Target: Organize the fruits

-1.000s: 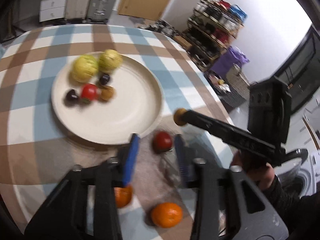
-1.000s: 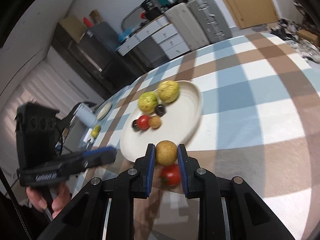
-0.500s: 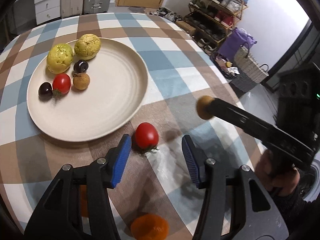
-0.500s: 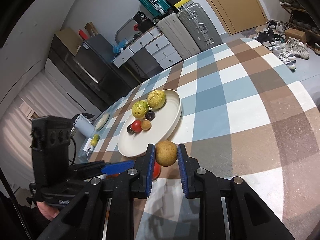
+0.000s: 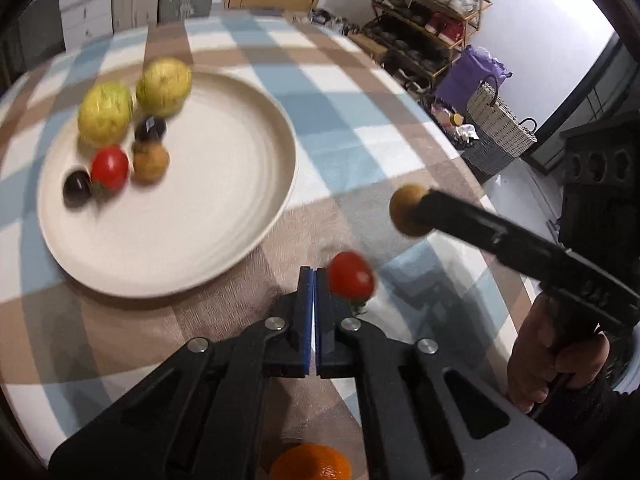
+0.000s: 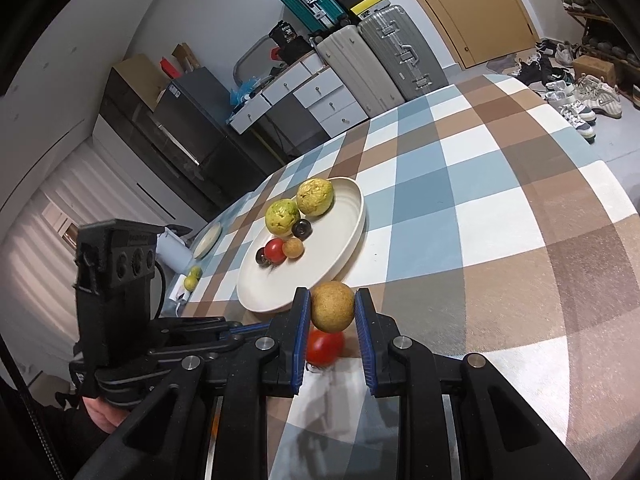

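1. The left gripper (image 5: pixel 315 276) is seen with its blue-padded jaws just closed flat together, nothing between them.
2. A small red tomato (image 5: pixel 352 275) lies on the checked worktop (image 5: pixel 360 128), just beside the closed jaws, on the side away from the round cream plate (image 5: pixel 224 216).
3. A round tan-brown fruit (image 6: pixel 332 307) is clamped in the jaws of the right gripper (image 6: pixel 333 312), above the tomato, near the plate's rim.
4. Two yellow-green guavas (image 5: pixel 105 114), two dark plums (image 5: pixel 150 129), a tomato and a tan fruit rest on the plate.

Red tomato (image 5: pixel 351 276) blocks the plate's (image 5: pixel 256 224) near rim (right half bare).
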Tool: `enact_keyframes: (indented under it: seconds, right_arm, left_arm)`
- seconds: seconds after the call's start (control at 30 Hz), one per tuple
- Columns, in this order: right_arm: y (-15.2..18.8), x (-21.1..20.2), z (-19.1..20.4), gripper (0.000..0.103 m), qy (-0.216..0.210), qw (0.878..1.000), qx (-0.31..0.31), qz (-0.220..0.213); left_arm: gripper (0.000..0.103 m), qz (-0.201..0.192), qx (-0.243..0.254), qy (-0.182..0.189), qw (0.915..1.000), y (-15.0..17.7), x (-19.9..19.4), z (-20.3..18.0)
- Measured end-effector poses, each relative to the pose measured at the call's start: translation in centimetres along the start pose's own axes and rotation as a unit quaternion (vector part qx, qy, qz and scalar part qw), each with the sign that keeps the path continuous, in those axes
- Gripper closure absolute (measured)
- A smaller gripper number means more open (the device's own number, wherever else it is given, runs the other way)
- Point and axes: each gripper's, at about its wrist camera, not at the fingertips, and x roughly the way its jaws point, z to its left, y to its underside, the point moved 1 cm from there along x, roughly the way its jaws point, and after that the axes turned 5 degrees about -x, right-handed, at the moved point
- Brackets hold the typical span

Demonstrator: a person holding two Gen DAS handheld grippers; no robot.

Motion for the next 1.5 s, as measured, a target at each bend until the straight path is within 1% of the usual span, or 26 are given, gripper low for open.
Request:
enact_keyframes:
  seconds: [0.07,0.13,0.23,0.37,0.4,0.43,0.47,0.5,0.53,0.6,0.8,0.9,1.0,1.07,1.13,1.33,1.43,1.5]
  right_arm:
    - [-0.1,0.2,0.1,0.08,0.001,1.0,0.0,0.001]
    - [-0.2,0.4,0.3,0.08,-0.001,1.0,-0.001,0.002]
    - [-0.1,0.4,0.4,0.08,-0.001,1.0,-0.004,0.003]
    - [-0.1,0.1,0.3,0.08,0.003,1.0,-0.001,-0.002]
    - [-0.1,-0.1,0.2,0.08,0.003,1.0,0.001,-0.005]
    - [-0.1,-0.3,0.1,0.08,0.004,1.0,0.002,-0.008]
    - [-0.1,-0.7,-0.2,0.08,0.008,1.0,0.005,-0.014]
    - [-0.1,-1.0,-0.3,0.08,0.01,1.0,0.006,-0.018]
    - [0.0,-1.4,-0.5,0.08,0.012,1.0,0.008,-0.021]
    - [0.0,-2.1,-1.0,0.08,0.017,0.999,0.013,-0.027]
    - [0.4,-3.9,-2.2,0.08,0.029,0.999,0.021,-0.04]
    - [0.7,-4.9,-3.0,0.08,0.035,0.998,0.032,-0.051]
    - [0.9,-5.8,-3.8,0.08,0.039,0.997,0.042,-0.06]
    - [1.1,-6.5,-4.2,0.08,0.04,0.996,0.045,-0.064]
    - [1.3,-6.9,-4.4,0.08,0.04,0.996,0.045,-0.067]
    - [1.5,-7.4,-4.5,0.08,0.037,0.996,0.047,-0.069]
    - [1.5,-7.2,-4.4,0.08,0.032,0.996,0.048,-0.07]
    - [1.1,-6.9,-4.0,0.08,0.03,0.996,0.043,-0.067]
  left_arm:
    - [0.103,0.007,-0.007,-0.001,1.0,0.3,0.4,0.3]
    - [0.103,0.002,-0.006,0.008,0.9999,0.4,0.4,0.4]
    - [0.103,-0.004,-0.003,0.011,0.9999,0.2,0.2,0.3]
    - [0.102,-0.011,-0.002,0.034,0.9994,-0.1,-0.5,-0.5]
    - [0.094,-0.012,0.002,0.04,0.9991,-0.2,-0.6,-0.9]
    - [0.081,-0.014,0.005,0.045,0.9989,-0.2,-0.8,-1.2]
    - [0.073,-0.016,0.008,0.048,0.9987,-0.2,-0.8,-1.7]
    - [0.059,-0.018,0.011,0.053,0.9984,-0.2,-0.9,-2.2]
    - [0.05,-0.02,0.014,0.06,0.9979,-0.1,-0.9,-2.7]
    - [0.047,-0.02,0.02,0.056,0.998,-0.2,-0.6,-3.8]
    - [0.046,0.009,0.027,0.051,0.9983,-0.9,2.1,-6.5]
    - [0.046,0.013,0.046,0.041,0.998,-1.2,3.3,-8.2]
    - [0.046,0.013,0.054,0.029,0.998,-1.4,4.3,-9.2]
    - [0.052,0.019,0.052,0.031,0.998,-1.4,4.8,-9.3]
    - [0.078,0.024,0.05,0.029,0.998,-1.3,5.1,-9.2]
    - [0.08,0.027,0.053,0.03,0.9978,-0.7,4.8,-8.6]
    - [0.08,0.019,0.055,0.034,0.9977,-0.7,3.6,-8.3]
    - [0.08,0.006,0.052,0.039,0.9979,-1.0,2.0,-7.8]
